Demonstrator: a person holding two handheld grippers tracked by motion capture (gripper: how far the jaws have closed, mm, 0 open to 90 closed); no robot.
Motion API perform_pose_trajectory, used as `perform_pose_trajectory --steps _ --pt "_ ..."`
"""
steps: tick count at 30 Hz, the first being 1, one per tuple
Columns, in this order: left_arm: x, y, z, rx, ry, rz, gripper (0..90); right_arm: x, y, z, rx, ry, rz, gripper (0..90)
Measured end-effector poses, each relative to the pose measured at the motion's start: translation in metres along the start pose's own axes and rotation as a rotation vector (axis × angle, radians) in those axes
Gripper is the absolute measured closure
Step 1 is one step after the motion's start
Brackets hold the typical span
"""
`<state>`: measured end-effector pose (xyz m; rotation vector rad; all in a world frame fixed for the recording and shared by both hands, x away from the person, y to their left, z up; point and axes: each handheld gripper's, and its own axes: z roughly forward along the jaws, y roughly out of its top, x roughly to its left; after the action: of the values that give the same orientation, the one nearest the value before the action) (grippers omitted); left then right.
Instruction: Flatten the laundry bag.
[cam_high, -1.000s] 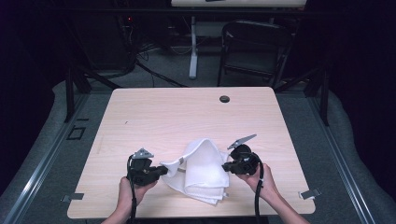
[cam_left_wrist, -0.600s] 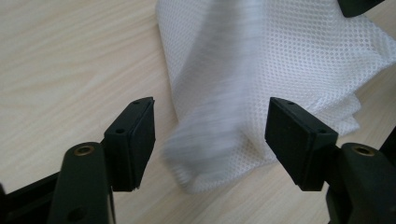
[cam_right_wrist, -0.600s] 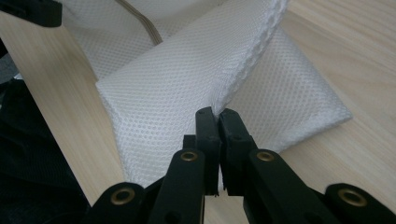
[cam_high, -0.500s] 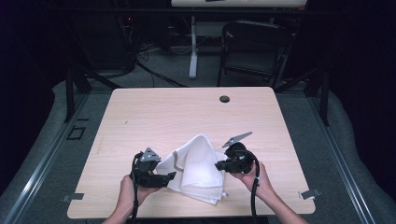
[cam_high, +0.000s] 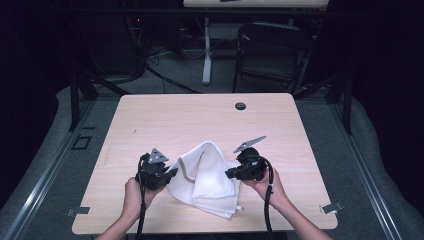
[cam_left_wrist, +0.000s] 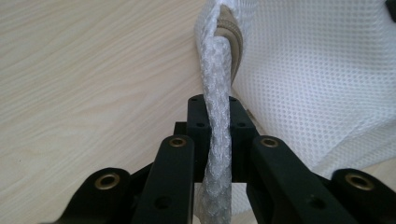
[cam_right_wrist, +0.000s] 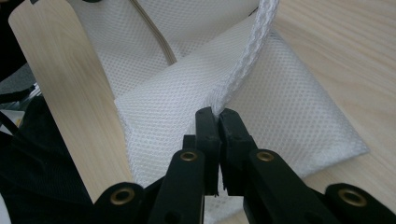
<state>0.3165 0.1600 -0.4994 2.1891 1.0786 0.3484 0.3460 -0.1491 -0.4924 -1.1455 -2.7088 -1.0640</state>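
The left claw and the right claw are matte black throughout. Each carries a grey three-cornered plate on top and trails a black cable back along the forearm. Seen close, each has two flat black jaws on thick angled links, joined by brass-ringed pivot pins, with small dark screw holes in the jaw blocks. The forearms are bare, with no sleeves at the wrists.

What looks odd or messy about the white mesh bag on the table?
The mesh bag lies rumpled and askew, half lifted into a peak. The left tongs pinch a bunched edge by the tan zipper; the right tongs pinch another edge. No tears visible.
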Motion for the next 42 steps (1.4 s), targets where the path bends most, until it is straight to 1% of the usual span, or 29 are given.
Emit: perform_pose_trajectory --steps 3,4,5,6,7,8,9,10,12,13,15,17,19,20,21,22,24,25,26,28,32,33,34,35,37,38,40,41,42 --pt "0.002 -0.005 0.002 0.006 0.018 -0.004 85.0 0.002 0.003 0.004 0.001 0.004 -0.003 88.1" --pt "0.004 -0.007 0.003 0.010 0.022 -0.013 84.8 0.002 0.004 0.005 0.002 0.008 -0.005 88.1" --pt "0.005 -0.008 0.003 0.018 0.023 -0.017 82.5 0.003 0.005 0.006 -0.002 0.008 -0.004 88.0" --pt "0.006 -0.009 0.004 0.034 0.036 -0.019 74.0 0.003 0.005 0.006 0.004 0.007 -0.011 88.0" --pt "0.006 -0.009 0.004 0.032 0.046 -0.028 62.7 0.005 0.006 0.008 -0.003 0.015 -0.004 88.0" --pt "0.006 -0.009 0.002 0.036 0.054 -0.023 52.7 0.005 0.007 0.008 0.004 0.013 -0.013 88.0" --pt "0.004 -0.008 -0.001 0.027 0.082 -0.013 44.3 0.006 0.008 0.009 0.002 0.013 -0.010 88.0" --pt "0.002 -0.008 -0.004 0.007 0.093 -0.006 35.5 0.007 0.009 0.010 0.002 0.021 -0.013 88.0" --pt "-0.004 -0.005 -0.012 -0.026 0.113 0.018 28.9 0.009 0.012 0.011 0.007 0.025 -0.019 88.0" --pt "-0.007 -0.005 -0.015 -0.034 0.110 0.030 25.6 0.010 0.013 0.012 -0.001 0.024 -0.012 88.0" --pt "-0.017 -0.004 -0.022 -0.064 0.118 0.063 23.9 0.011 0.015 0.013 -0.007 0.032 -0.005 88.0" --pt "-0.028 -0.004 -0.024 -0.084 0.100 0.085 23.6 0.011 0.016 0.014 -0.004 0.034 -0.004 87.9" --pt "-0.040 -0.003 -0.025 -0.082 0.074 0.134 23.4 0.012 0.016 0.015 -0.007 0.037 0.001 87.9" --pt "-0.045 -0.003 -0.023 -0.074 0.050 0.147 23.5 0.012 0.017 0.015 0.001 0.034 -0.005 87.9" --pt "-0.053 -0.003 -0.019 -0.059 0.031 0.178 23.5 0.012 0.017 0.015 -0.004 0.035 -0.008 87.9" --pt "-0.057 -0.004 -0.015 -0.046 0.018 0.198 23.7 0.013 0.017 0.015 0.002 0.037 -0.008 87.9" --pt "-0.067 -0.006 -0.004 -0.014 -0.005 0.228 23.7 0.013 0.017 0.015 -0.006 0.035 0.002 87.9" --pt "-0.071 -0.007 0.001 0.014 -0.019 0.247 23.9 0.012 0.017 0.015 -0.003 0.038 0.001 87.8" --pt "-0.074 -0.007 0.006 0.029 -0.029 0.260 23.8 0.012 0.017 0.015 -0.005 0.037 0.001 87.8" --pt "-0.078 -0.007 0.015 0.052 -0.050 0.281 24.2 0.012 0.017 0.015 -0.004 0.042 0.004 87.8" --pt "-0.087 -0.005 0.029 0.072 -0.074 0.309 25.9 0.012 0.018 0.016 -0.010 0.045 0.016 87.8" --pt "-0.090 -0.005 0.032 0.080 -0.076 0.315 25.8 0.011 0.018 0.016 -0.007 0.046 0.017 87.8" --pt "-0.092 -0.004 0.036 0.093 -0.080 0.332 25.9 0.012 0.018 0.016 -0.015 0.047 0.028 87.8" --pt "-0.095 -0.004 0.039 0.091 -0.078 0.333 26.2 0.011 0.019 0.016 -0.013 0.049 0.028 87.8" --pt "-0.099 -0.003 0.044 0.100 -0.070 0.360 28.9 0.011 0.019 0.016 -0.020 0.051 0.036 87.8" --pt "-0.102 -0.002 0.047 0.095 -0.068 0.356 30.4 0.012 0.019 0.016 -0.015 0.050 0.031 87.8" --pt "-0.103 -0.001 0.049 0.094 -0.060 0.373 38.5 0.012 0.019 0.017 -0.019 0.052 0.032 87.8" --pt "-0.104 -0.001 0.050 0.087 -0.054 0.370 41.6 0.012 0.019 0.017 -0.017 0.054 0.032 87.7" --pt "-0.103 -0.001 0.050 0.083 -0.064 0.372 44.5 0.012 0.019 0.017 -0.017 0.056 0.036 87.6"
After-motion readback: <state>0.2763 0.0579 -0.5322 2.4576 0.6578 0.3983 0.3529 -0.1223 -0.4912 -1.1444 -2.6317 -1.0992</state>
